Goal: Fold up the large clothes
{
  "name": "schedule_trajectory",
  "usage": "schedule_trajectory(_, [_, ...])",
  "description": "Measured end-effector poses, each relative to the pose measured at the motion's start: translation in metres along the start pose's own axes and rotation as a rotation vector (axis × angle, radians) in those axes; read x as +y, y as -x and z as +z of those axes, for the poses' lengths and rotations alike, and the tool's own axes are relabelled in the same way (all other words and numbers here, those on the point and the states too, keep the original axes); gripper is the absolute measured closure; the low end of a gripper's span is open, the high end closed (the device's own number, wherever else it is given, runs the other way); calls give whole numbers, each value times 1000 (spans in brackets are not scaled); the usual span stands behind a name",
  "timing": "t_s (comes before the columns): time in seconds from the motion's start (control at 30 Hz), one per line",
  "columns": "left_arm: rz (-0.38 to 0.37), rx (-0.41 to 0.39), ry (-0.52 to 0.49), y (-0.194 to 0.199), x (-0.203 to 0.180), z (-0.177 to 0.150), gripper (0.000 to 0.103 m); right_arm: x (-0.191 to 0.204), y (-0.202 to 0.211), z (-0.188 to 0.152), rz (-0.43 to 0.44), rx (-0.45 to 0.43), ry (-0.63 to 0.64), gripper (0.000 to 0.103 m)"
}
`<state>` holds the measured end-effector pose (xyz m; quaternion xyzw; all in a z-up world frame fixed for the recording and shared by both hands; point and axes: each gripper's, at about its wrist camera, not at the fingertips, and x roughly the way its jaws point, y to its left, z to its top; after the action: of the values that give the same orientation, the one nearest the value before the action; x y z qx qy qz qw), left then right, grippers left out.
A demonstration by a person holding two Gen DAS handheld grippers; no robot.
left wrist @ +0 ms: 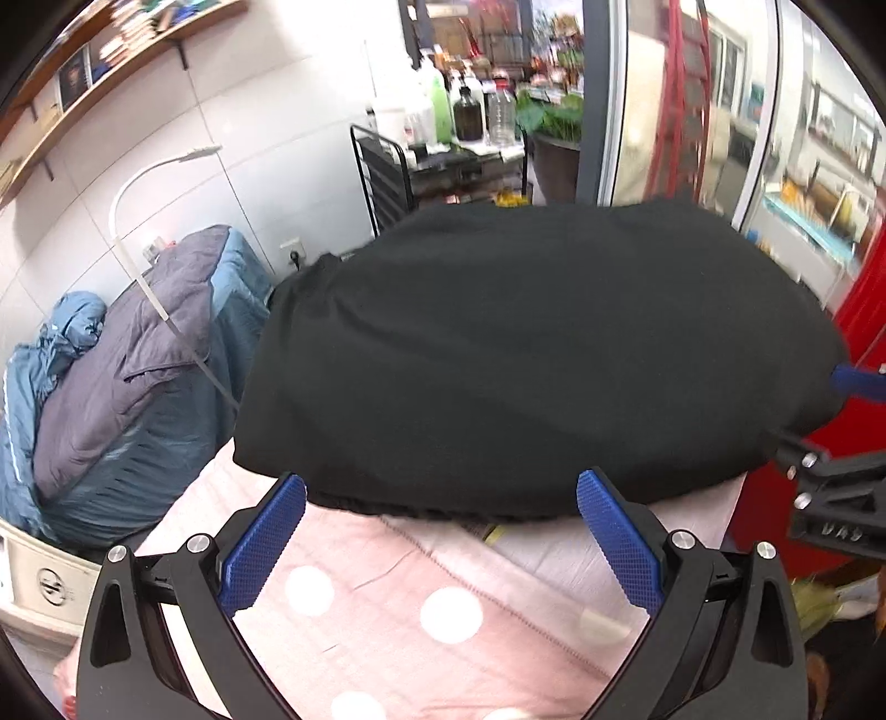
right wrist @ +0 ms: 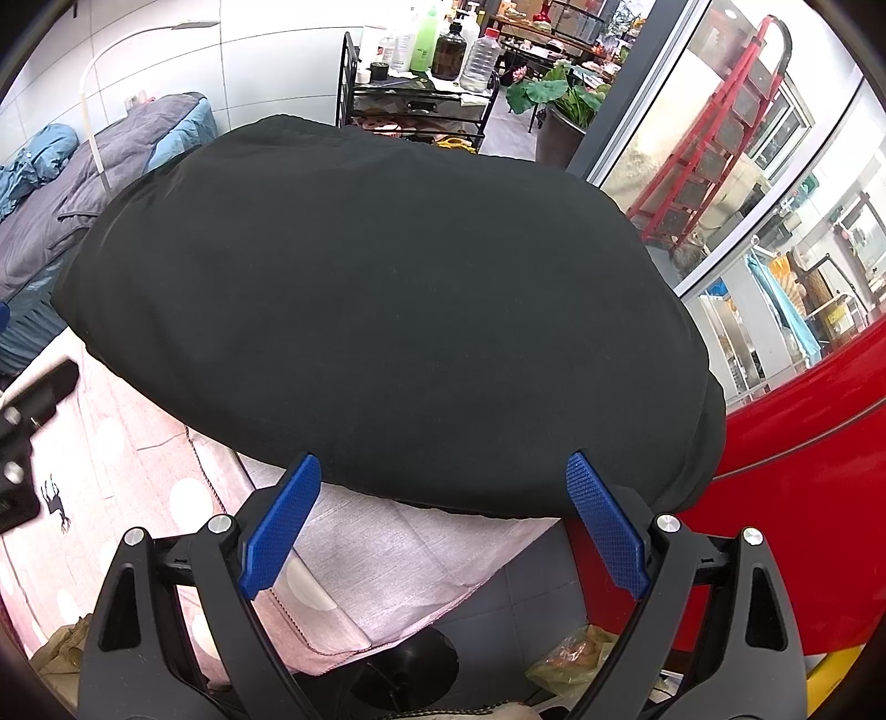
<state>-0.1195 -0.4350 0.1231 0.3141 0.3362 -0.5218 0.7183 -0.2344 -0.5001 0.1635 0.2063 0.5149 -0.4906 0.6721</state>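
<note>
Garment: a large black garment [left wrist: 531, 354] lies folded in a smooth, rounded bundle on the pink polka-dot cloth [left wrist: 387, 603] covering the tabletop, its near hem facing both cameras.
Left claw: the left claw [left wrist: 440, 531] sits just short of the near hem, blue-padded fingers [left wrist: 260, 545] spread wide, nothing between them.
Right claw: the right claw [right wrist: 443, 520] is likewise released at the garment's near right edge, its fingers [right wrist: 606, 526] apart and empty; in the left wrist view its black frame juts in at the far right.
Cloth: a small deer print [right wrist: 55, 501] marks the pink cover.
Surroundings: blue and grey bedding [left wrist: 122, 382] is heaped to the left; a black wire rack of bottles [right wrist: 437, 50] stands behind; a red ladder [right wrist: 714, 138] leans beyond the glass.
</note>
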Motion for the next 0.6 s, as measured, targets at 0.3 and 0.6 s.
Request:
schedule_trajectory(0.3, [65,50,-22,-8,-7,2,6,0,0,-2,6,-6,-10,14])
schedule_trajectory(0.6, [64,85,-25,-11,-4,-2,6,2,-1,-3,12,-4,-1,14])
